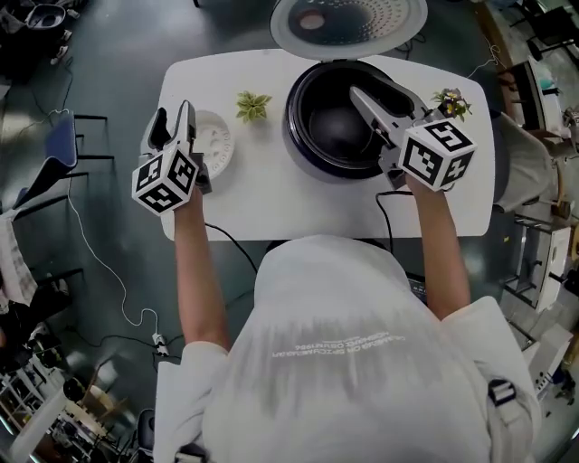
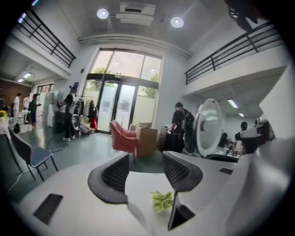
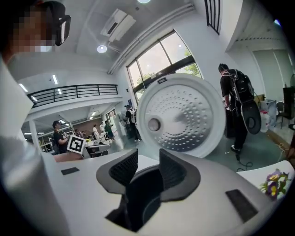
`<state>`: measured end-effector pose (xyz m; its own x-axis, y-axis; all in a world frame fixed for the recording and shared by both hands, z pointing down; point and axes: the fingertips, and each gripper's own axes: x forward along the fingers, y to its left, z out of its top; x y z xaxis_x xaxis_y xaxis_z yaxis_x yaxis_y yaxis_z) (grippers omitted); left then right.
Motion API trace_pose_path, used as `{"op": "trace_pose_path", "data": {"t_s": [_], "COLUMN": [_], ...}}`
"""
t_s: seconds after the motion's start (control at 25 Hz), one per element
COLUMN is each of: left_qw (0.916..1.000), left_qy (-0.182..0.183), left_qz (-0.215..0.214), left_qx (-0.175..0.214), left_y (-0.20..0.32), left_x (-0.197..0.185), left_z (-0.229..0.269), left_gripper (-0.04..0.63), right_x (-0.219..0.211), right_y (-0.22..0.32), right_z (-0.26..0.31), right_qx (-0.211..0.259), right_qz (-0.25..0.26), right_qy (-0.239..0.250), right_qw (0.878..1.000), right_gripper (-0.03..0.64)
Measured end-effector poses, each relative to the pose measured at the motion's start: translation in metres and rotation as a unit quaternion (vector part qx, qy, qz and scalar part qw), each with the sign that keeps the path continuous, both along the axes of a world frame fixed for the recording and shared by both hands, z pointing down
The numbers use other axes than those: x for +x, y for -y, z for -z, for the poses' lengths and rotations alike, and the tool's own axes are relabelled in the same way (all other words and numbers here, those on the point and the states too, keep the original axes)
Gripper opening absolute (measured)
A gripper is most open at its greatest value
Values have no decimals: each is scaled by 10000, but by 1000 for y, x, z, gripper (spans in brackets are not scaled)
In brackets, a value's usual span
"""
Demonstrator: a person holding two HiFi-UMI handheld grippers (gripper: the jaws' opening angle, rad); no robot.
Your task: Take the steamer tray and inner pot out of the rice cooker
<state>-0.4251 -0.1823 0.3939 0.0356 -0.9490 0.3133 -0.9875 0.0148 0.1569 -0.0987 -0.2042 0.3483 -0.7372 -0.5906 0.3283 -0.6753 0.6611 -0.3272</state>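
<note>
Small white rectangular table carries a round dark-bodied rice cooker. Its perforated silver lid stands open at the far side. The black inner pot sits in the cooker.

The white round perforated steamer tray lies flat on the table, left of the cooker and apart from it.

Left gripper: over the table's left end, just beside the tray. Its jaws are apart with nothing between them – only bare tabletop and a small green artificial plant beyond.

Right gripper: over the pot's right half, jaws parted by a narrower gap. The pot's dark rim shows in that gap – contact with the pads cannot be confirmed.
</note>
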Motion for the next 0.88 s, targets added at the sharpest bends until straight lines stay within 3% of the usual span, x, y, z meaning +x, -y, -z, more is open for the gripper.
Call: {"op": "trace_pose_path", "data": {"t_s": [0.2, 0.36, 0.48, 0.76, 0.88], "left_qw": [9927, 9821, 9737, 9444, 9363], "left_qy": [108, 447, 390, 748, 740], "left_qz": [-1198, -1821, -2221, -2990, -3139], "left_qx": [6, -192, -332, -1144, -1390], "left_y": [21, 22, 22, 8, 2], "left_x": [100, 153, 189, 238, 244], "left_z": [12, 8, 3, -38, -50], "left_gripper": [206, 206, 206, 206, 206], "right_x": [63, 94, 109, 117, 119], "right_y": [7, 3, -1, -8, -10], "right_z": [-14, -29, -42, -79, -91], "right_qx": [-100, -322, -491, -904, -1039], "right_qz": [-470, -656, -704, -625, -686], "right_qy": [-285, -408, -492, -668, -703], "right_qw": [9984, 9965, 9951, 9917, 9897], "right_gripper": [143, 143, 143, 144, 143]}}
